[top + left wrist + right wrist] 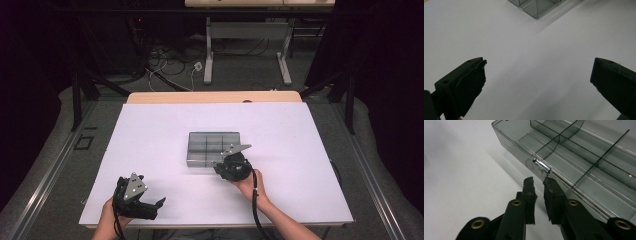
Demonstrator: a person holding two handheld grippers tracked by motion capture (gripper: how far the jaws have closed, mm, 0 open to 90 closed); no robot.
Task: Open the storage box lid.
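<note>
A clear smoke-grey plastic box (205, 145) with open, empty compartments lies in the middle of the white table. My right gripper (220, 163) sits at its near edge, held from below by a hand. In the right gripper view its jaws (538, 181) stand almost together with a narrow slit and nothing between them, tips just short of a small clear latch (541, 166) on the box (584, 157) rim. My left gripper (152, 192) rests at the table's front left, open. In its own view the left gripper (539, 75) has jaws spread wide over bare table, with the box (536, 7) corner far ahead.
The white table top (150, 130) has free room on all sides of the box. Beyond its far edge stand a wooden strip (215, 97), a table frame (209, 55) and loose cables (170, 65) on the floor. Dark curtains close in both sides.
</note>
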